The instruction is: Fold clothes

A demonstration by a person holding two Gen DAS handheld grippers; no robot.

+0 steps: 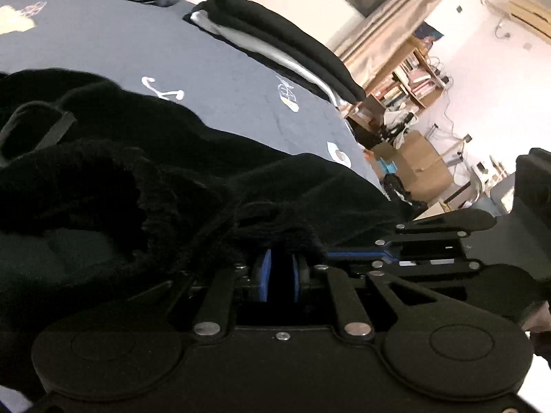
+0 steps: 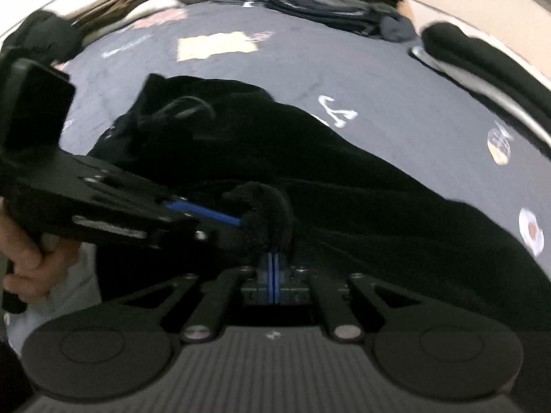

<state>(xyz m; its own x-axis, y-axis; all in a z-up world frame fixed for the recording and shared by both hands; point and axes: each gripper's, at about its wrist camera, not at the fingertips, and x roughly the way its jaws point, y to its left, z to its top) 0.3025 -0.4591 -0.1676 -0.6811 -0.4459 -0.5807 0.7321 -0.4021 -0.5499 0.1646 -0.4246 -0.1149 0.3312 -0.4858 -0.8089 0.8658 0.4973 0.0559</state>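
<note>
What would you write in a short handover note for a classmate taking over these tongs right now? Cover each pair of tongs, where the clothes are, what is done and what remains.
Left tongs: shut on the black garment's knitted edge.
Right tongs: shut on the same edge, close beside the left pair.
The black garment lies crumpled on the grey sheet, not yet folded.
Done: a folded stack sits at the sheet's far edge; more folded clothes lie at the back.
Left: spread the garment flat, fold it, add it to a stack.
</note>
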